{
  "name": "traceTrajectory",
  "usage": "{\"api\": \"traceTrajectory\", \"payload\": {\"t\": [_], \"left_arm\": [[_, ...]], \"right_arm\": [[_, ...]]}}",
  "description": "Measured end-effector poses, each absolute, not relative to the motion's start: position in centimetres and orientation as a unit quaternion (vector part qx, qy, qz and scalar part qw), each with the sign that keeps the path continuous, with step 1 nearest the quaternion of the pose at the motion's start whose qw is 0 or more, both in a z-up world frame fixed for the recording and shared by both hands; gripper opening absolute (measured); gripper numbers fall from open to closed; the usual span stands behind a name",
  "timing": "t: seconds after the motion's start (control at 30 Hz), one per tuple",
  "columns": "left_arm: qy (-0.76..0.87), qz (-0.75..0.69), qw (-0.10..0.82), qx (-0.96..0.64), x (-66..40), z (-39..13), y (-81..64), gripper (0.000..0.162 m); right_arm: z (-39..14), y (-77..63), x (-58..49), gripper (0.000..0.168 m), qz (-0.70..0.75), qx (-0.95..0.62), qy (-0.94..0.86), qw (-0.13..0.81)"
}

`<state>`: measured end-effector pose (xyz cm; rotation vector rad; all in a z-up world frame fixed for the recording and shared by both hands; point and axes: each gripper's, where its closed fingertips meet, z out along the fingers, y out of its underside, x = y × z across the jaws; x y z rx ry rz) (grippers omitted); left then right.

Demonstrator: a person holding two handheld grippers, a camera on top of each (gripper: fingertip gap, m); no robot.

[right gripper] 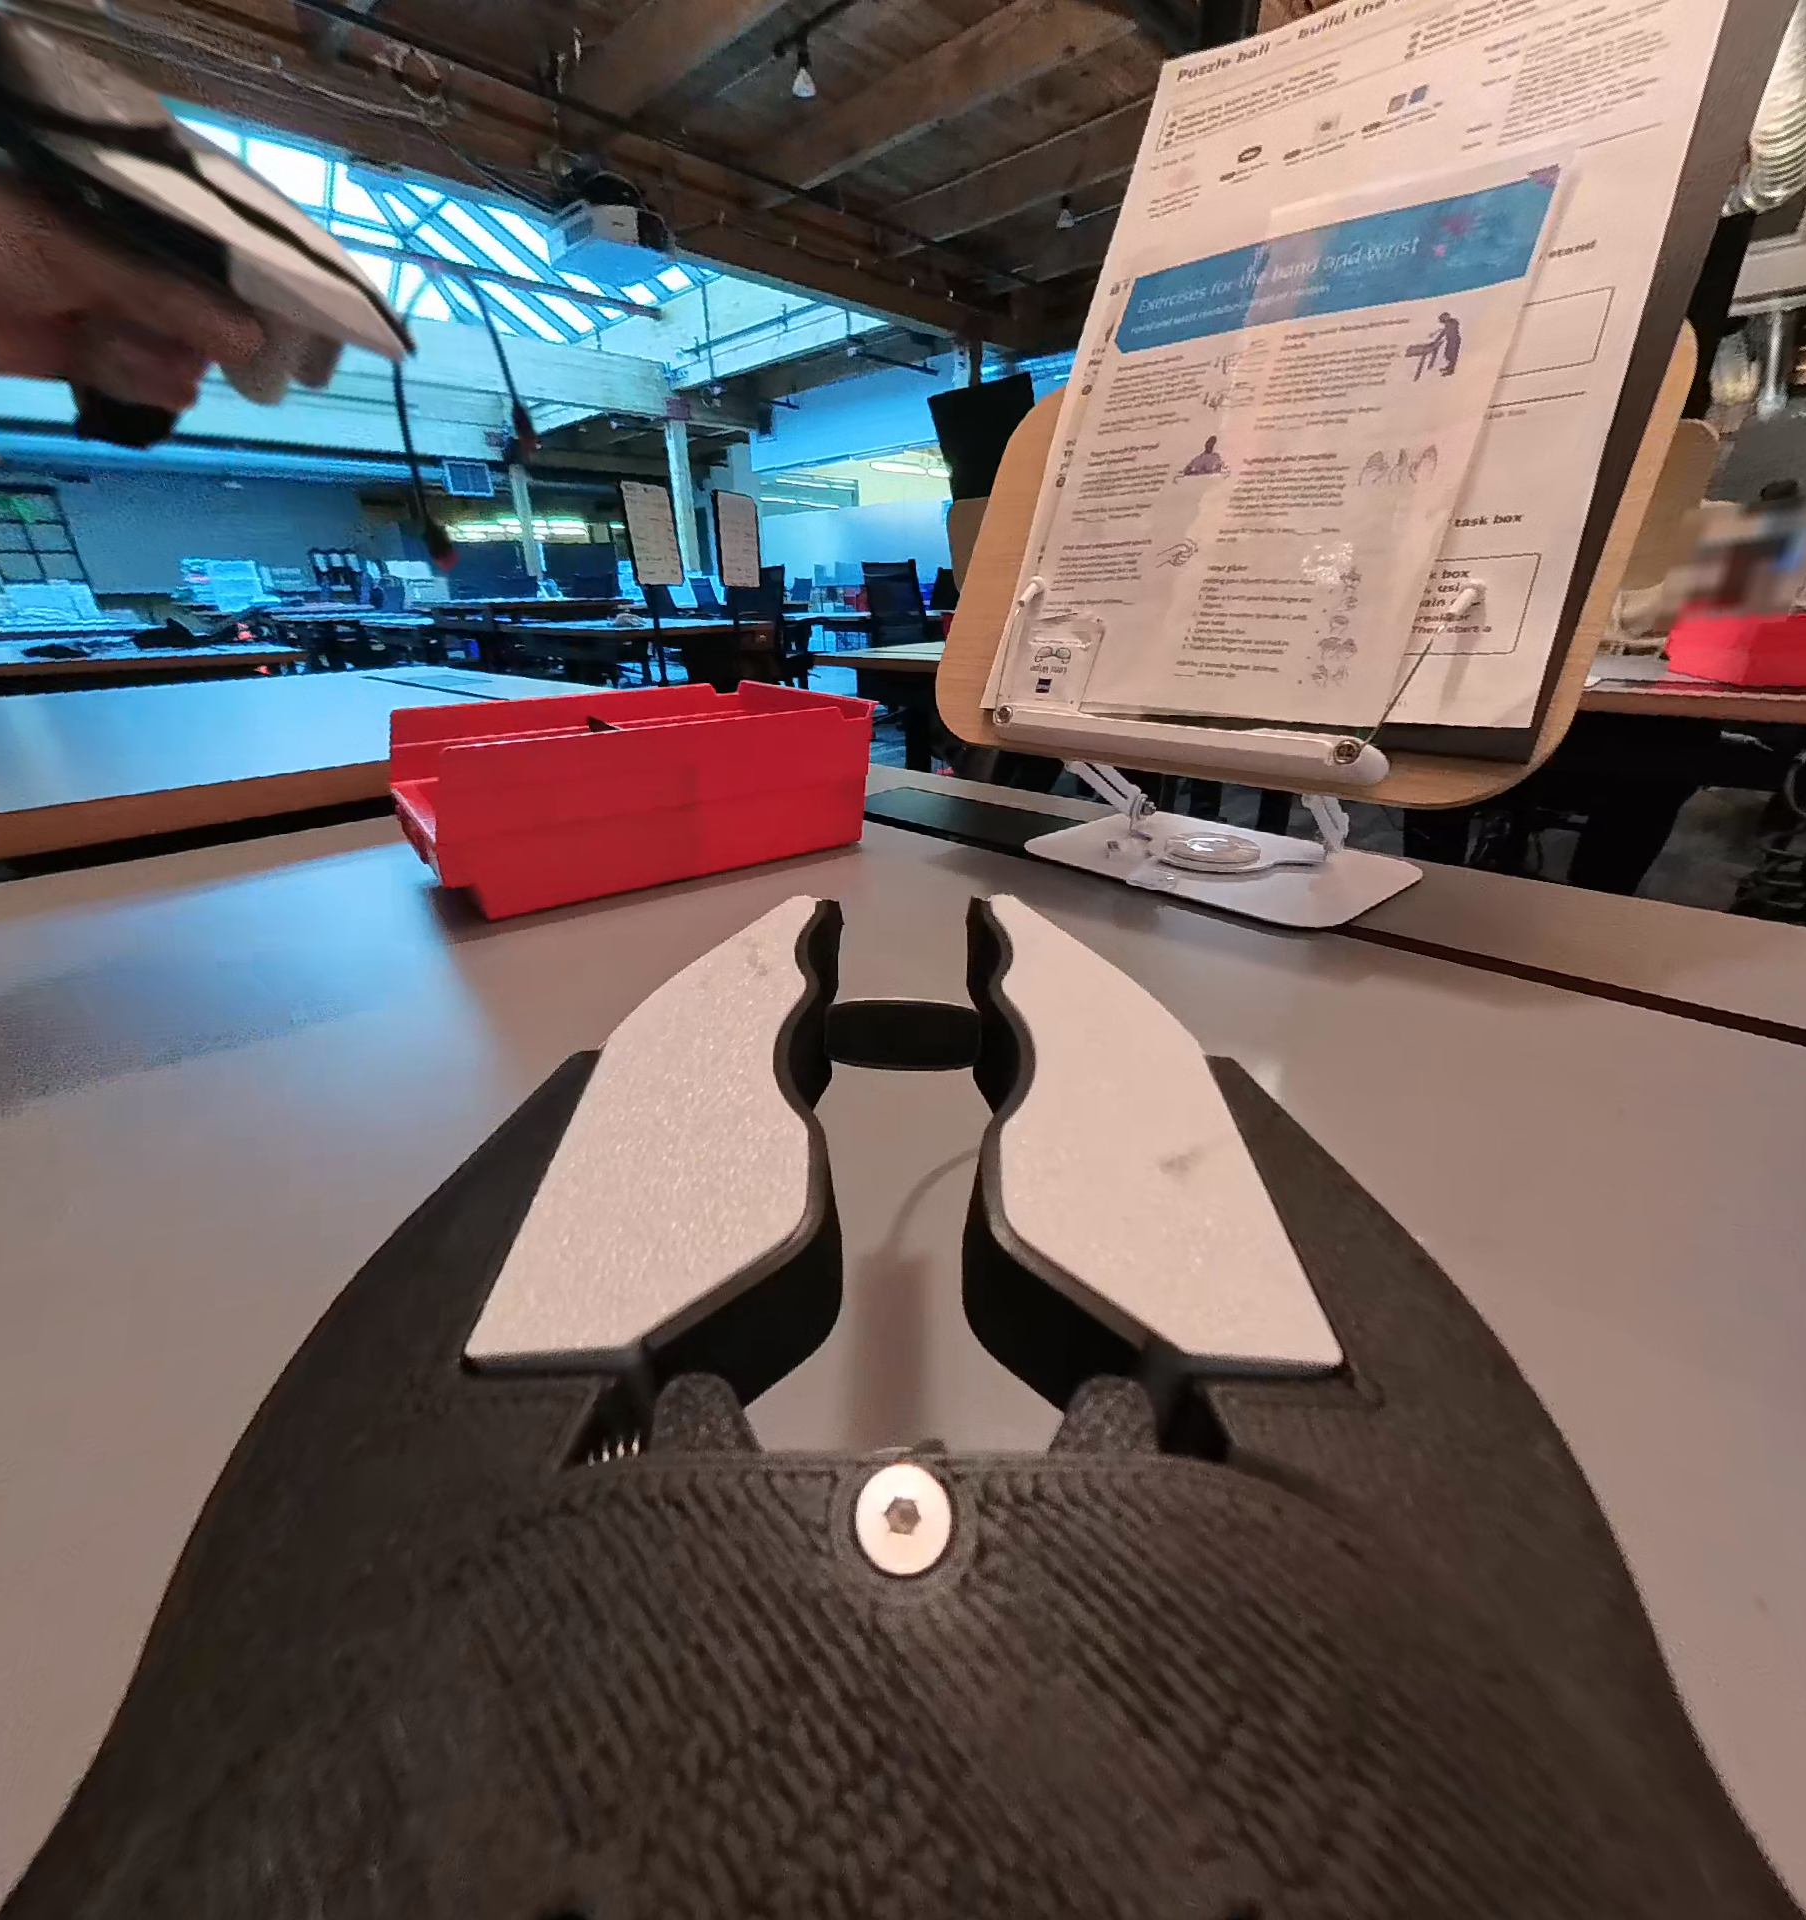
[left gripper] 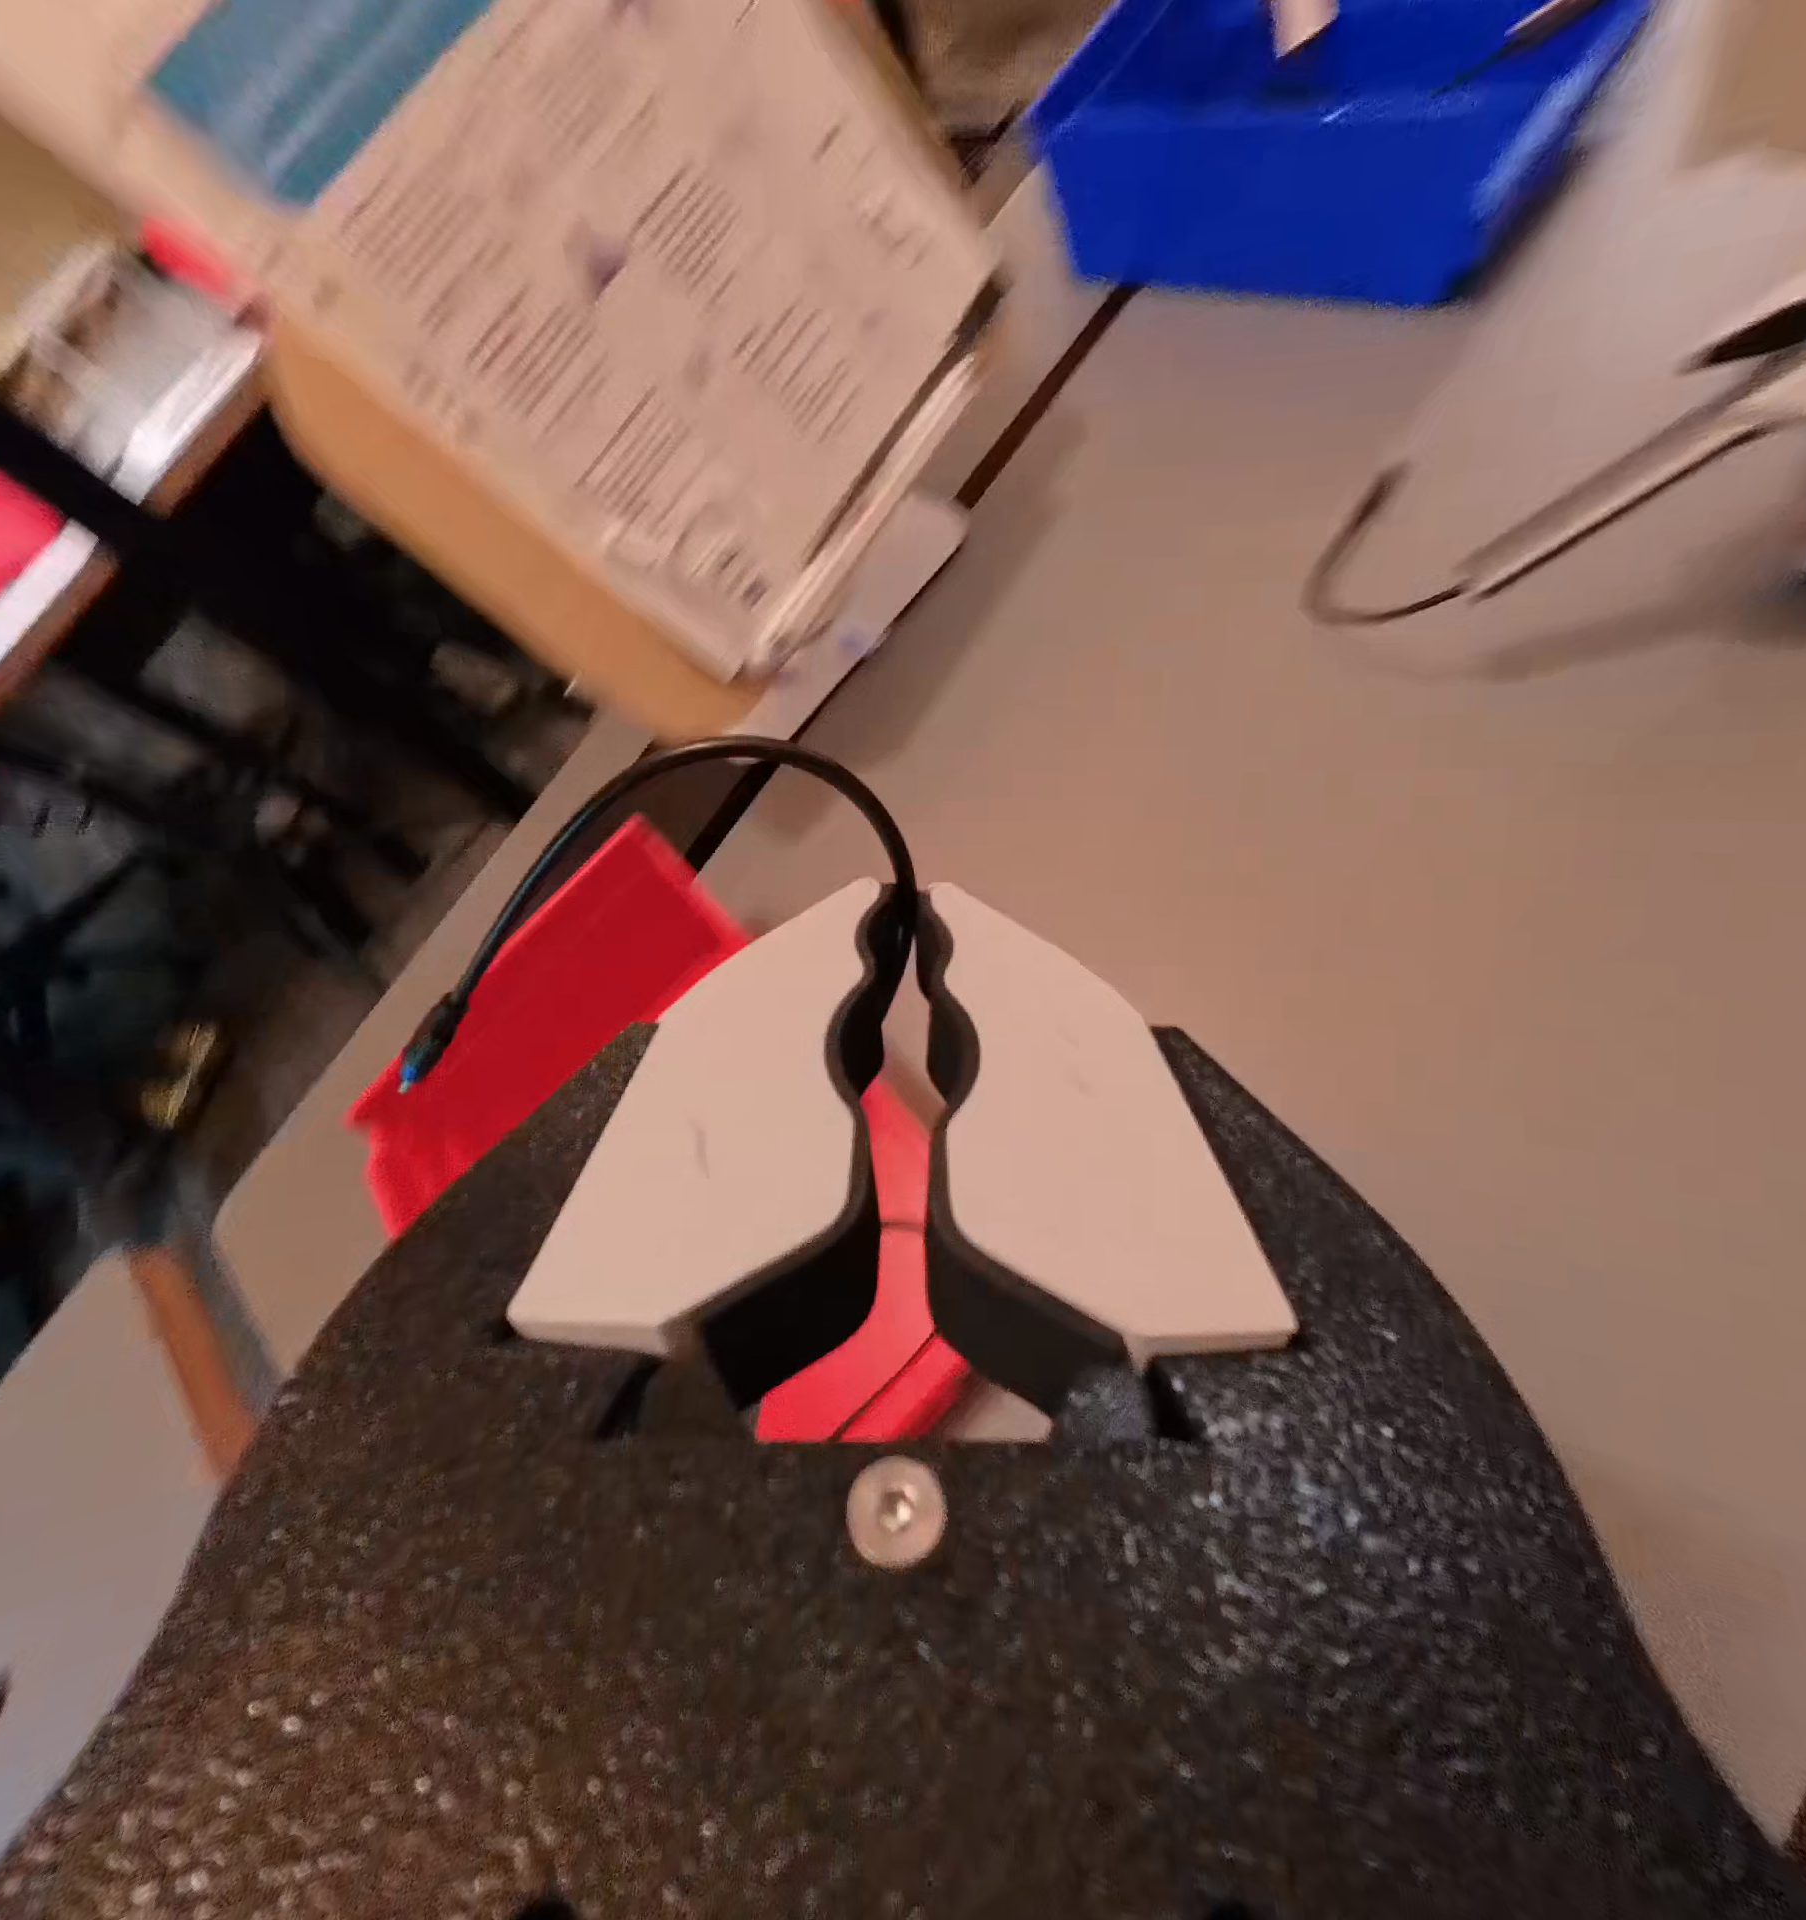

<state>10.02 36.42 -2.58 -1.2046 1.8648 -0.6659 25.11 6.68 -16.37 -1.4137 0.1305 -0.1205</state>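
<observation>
My left gripper (left gripper: 904, 904) is shut on a thin black cable (left gripper: 733, 750). The cable arcs up and to the left and ends in a blue-tipped plug (left gripper: 416, 1070). It hangs above a red bin (left gripper: 587, 966) at the table edge. In the right wrist view a hand holds the left gripper (right gripper: 203, 239) high at the left, with the cable (right gripper: 445, 551) dangling. My right gripper (right gripper: 901, 925) is low over the grey table (right gripper: 255, 1195), shut on a small black oval piece (right gripper: 901, 1034). A thin wire trails under that piece. The red bin (right gripper: 650, 800) stands just beyond it.
A document stand (right gripper: 1294, 416) with printed sheets stands on a white base (right gripper: 1221, 873) at the right, and shows blurred in the left wrist view (left gripper: 618, 312). A blue bin (left gripper: 1294, 177) sits at the far side. Other tables and chairs fill the room behind.
</observation>
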Motion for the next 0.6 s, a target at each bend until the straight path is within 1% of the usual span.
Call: {"api": "traceTrajectory", "payload": {"t": [0.03,0.1,0.13,0.27,0.37,0.47,0.5,0.57,0.6], "left_arm": [[0.748,-0.279,0.399,-0.450,10.2,-2.2,33.6,0.003],[0.775,-0.291,0.391,-0.403,10.7,-3.2,28.3,0.003],[0.791,-0.293,0.382,-0.377,10.9,-4.6,25.6,0.003],[0.849,-0.294,0.334,-0.285,11.4,-14.2,15.8,0.003],[0.876,-0.292,0.297,-0.243,11.2,-21.5,11.3,0.003],[0.899,-0.266,0.261,-0.229,10.9,-26.2,10.0,0.003],[0.897,-0.264,0.263,-0.238,11.2,-26.5,10.2,0.008],[0.882,-0.283,0.249,-0.281,11.8,-25.9,10.6,0.044],[0.863,-0.298,0.247,-0.326,12.4,-24.9,11.2,0.056]], "right_arm": [[-16.3,6.6,25.1,0.025,-0.052,-0.647,0.059,0.758],[-16.2,6.5,25.0,0.025,-0.047,-0.642,0.055,0.763],[-16.1,6.4,24.9,0.025,-0.041,-0.639,0.055,0.766],[-15.8,5.8,25.4,0.025,-0.005,-0.621,0.078,0.780],[-15.6,5.4,25.4,0.025,0.007,-0.614,0.082,0.785],[-14.9,5.3,24.8,0.025,0.004,-0.612,0.062,0.788],[-14.6,5.3,24.5,0.025,0.000,-0.613,0.051,0.789],[-13.8,5.2,24.2,0.024,-0.004,-0.608,0.038,0.793],[-13.4,5.1,24.1,0.025,-0.005,-0.604,0.035,0.797]]}}
